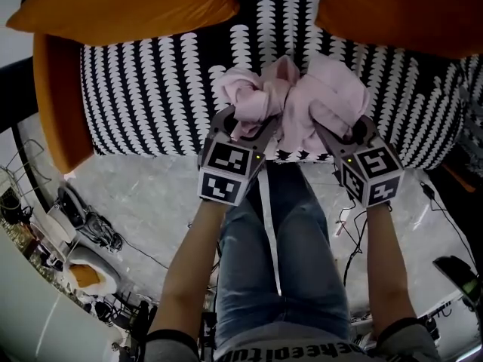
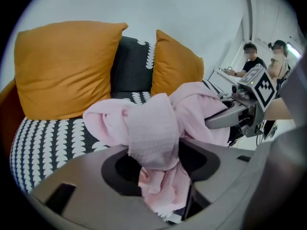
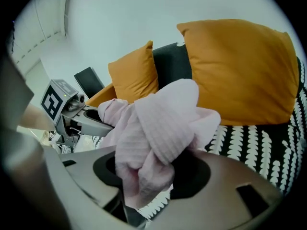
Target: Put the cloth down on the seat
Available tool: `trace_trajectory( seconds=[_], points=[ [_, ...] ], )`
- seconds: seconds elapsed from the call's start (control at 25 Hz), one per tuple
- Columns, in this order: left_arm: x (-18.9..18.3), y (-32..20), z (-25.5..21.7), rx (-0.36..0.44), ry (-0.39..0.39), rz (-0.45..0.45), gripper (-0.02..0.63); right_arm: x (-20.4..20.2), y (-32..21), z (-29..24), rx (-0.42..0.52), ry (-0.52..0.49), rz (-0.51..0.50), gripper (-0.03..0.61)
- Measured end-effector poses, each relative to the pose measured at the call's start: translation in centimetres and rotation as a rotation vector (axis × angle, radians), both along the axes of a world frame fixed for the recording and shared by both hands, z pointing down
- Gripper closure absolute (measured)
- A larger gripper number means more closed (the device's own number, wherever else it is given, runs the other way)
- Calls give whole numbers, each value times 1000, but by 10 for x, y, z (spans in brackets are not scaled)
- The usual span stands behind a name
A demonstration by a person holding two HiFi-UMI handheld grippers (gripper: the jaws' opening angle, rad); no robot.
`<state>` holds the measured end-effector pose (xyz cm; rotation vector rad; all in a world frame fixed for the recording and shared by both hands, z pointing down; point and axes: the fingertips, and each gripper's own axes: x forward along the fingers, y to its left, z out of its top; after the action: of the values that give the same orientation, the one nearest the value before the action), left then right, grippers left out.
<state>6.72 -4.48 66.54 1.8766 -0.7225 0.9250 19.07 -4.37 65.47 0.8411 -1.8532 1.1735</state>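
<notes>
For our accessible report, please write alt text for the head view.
A bunched pink cloth is at the front edge of a black-and-white patterned seat, between the open jaws of the left gripper and the right gripper. Two orange cushions lie behind it.

light: soft, even | shadows: faint | edges: fisheye warp, dark corners

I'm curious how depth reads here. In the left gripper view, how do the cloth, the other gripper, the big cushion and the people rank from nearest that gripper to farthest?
1. Cloth, between the jaws.
2. Right gripper, to the right.
3. Big cushion, back left.
4. People, far right.
</notes>
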Motion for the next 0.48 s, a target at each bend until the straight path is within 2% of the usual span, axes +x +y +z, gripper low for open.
trace_trajectory(
  seconds=[0.24,0.48],
  points=[
    [-13,8,13,23,-50,16,351,4,11,13,11,-2,-10,339],
    [-35,-25,-41,116,-45,-79,351,11,-7,-39,56,22,-5,341]
  ],
)
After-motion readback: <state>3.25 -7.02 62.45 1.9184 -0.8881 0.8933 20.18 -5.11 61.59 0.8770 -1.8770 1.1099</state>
